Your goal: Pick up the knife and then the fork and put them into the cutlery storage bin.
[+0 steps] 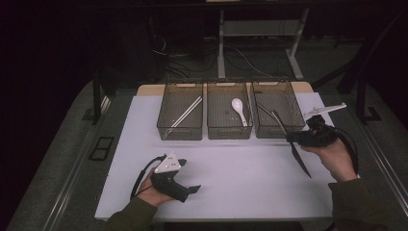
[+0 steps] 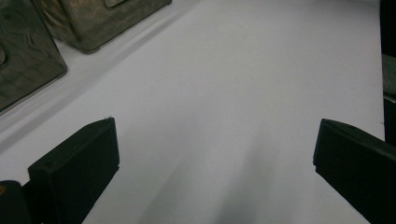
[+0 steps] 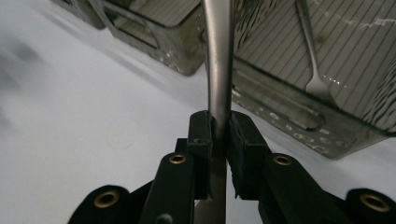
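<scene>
Right tongs clamp a piece of metal cutlery beside the right-hand bin; left tongs rest released on the table.

We see the right tongs (image 3: 219, 133) clenched on a smooth, flat steel handle (image 3: 218, 60), gripped mid-length so it stays steady; in the high view it looks like a knife (image 1: 293, 144), though the dim light leaves us unsure, its tip slanting down over the white table (image 1: 240, 178) just in front of the right bin (image 1: 278, 108). That ribbed, smoky translucent bin already holds a fork (image 3: 313, 56), so we judge cutlery is being sorted by kind. The middle bin keeps a white spoon (image 1: 239, 109), the left one chopsticks (image 1: 185, 114). The left tongs (image 2: 215, 158) stand wide apart, holding nothing.
</scene>
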`<state>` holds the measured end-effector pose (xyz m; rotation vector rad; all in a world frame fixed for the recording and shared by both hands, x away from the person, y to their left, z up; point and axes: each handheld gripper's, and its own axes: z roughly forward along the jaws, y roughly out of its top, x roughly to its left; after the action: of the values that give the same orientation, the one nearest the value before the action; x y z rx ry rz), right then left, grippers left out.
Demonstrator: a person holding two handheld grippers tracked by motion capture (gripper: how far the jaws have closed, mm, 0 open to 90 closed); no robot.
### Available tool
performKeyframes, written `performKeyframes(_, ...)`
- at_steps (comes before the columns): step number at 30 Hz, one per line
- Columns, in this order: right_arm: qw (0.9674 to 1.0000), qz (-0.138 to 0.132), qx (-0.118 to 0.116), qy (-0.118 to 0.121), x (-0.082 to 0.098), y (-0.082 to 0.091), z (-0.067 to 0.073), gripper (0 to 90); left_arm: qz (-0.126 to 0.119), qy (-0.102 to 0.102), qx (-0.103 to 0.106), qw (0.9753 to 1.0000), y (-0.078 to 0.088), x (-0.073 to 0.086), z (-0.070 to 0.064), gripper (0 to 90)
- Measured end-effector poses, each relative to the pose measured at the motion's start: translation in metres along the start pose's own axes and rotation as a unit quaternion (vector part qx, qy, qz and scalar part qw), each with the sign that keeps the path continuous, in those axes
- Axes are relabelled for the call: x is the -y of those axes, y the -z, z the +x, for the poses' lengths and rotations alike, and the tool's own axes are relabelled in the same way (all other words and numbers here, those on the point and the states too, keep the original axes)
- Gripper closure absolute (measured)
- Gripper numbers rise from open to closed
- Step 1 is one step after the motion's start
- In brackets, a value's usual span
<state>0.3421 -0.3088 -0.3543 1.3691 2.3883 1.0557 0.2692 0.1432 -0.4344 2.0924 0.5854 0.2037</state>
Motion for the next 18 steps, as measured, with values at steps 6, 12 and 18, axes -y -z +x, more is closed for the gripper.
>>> performKeyframes(6, 0.9994, -0.028, -0.001, -0.022, -0.009, 0.004, -0.009, 79.3, 0.000, 0.000, 0.000, 1.0000, 0.000, 0.000, 0.000, 0.0)
performKeyframes(12, 0.9979, -0.056, -0.002, -0.031, -0.022, 0.010, -0.015, 79.3, 0.001, 0.001, 0.000, 1.0000, 0.000, 0.000, 0.000, 0.0)
performKeyframes(18, 0.9966, -0.076, 0.008, -0.030, -0.043, 0.013, -0.020, 79.3, 0.001, 0.000, 0.001, 1.0000, 0.000, 0.000, 0.000, 0.0)
